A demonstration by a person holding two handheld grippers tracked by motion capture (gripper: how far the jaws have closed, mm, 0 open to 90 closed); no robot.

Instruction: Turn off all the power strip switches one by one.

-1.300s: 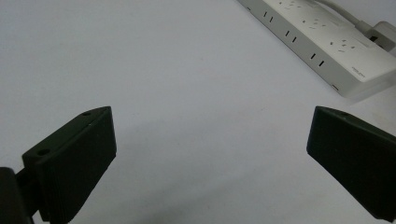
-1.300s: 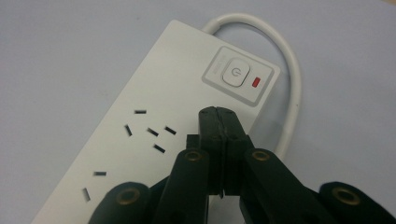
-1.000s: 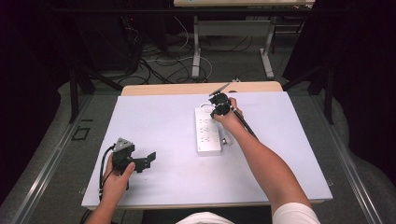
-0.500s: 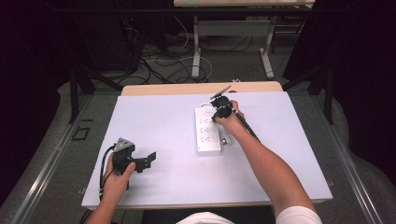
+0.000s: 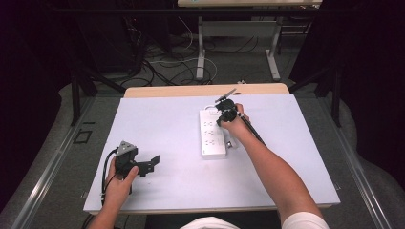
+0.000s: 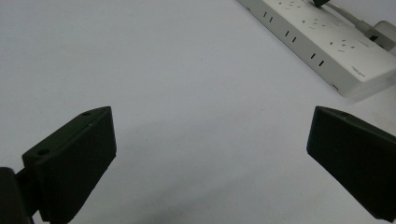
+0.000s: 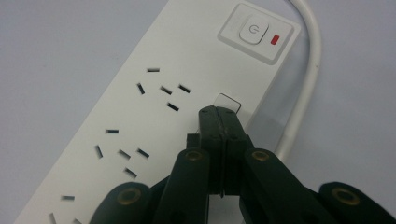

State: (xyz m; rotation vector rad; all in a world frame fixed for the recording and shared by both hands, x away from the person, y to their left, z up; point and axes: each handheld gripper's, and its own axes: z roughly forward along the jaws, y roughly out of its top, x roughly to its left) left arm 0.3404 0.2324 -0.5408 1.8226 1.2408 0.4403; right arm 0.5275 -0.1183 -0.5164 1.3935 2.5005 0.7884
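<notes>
**Right gripper pressed shut over power strip switch, left gripper idle**

The right gripper (image 5: 223, 108), its jaws pressed together with nothing between them, points down at the far end of a white power strip (image 5: 212, 133) lying near the middle of the pale tabletop (image 5: 296, 157). In the right gripper view, the closed tips (image 7: 219, 115) sit on or just above a small square rocker switch (image 7: 229, 101) at the strip's edge; whether they touch it cannot be told. Beyond it is the main power button (image 7: 252, 31) with a red indicator (image 7: 276, 39) beside it, and the strip's white cord (image 7: 306, 79) curves off along the right side. Rows of socket slots run down the strip toward the near end.

The left gripper (image 5: 148, 165) is held in the person's left hand (image 5: 120, 183) at the near left of the tabletop, well apart from the strip, its jaws spread wide and empty. The left gripper view shows the strip (image 6: 322, 46) lying diagonally at the far right, with a white plug (image 6: 383, 33) just beside it.

Below the far edge of the tabletop, cables (image 5: 162, 67) lie tangled on the floor.
</notes>
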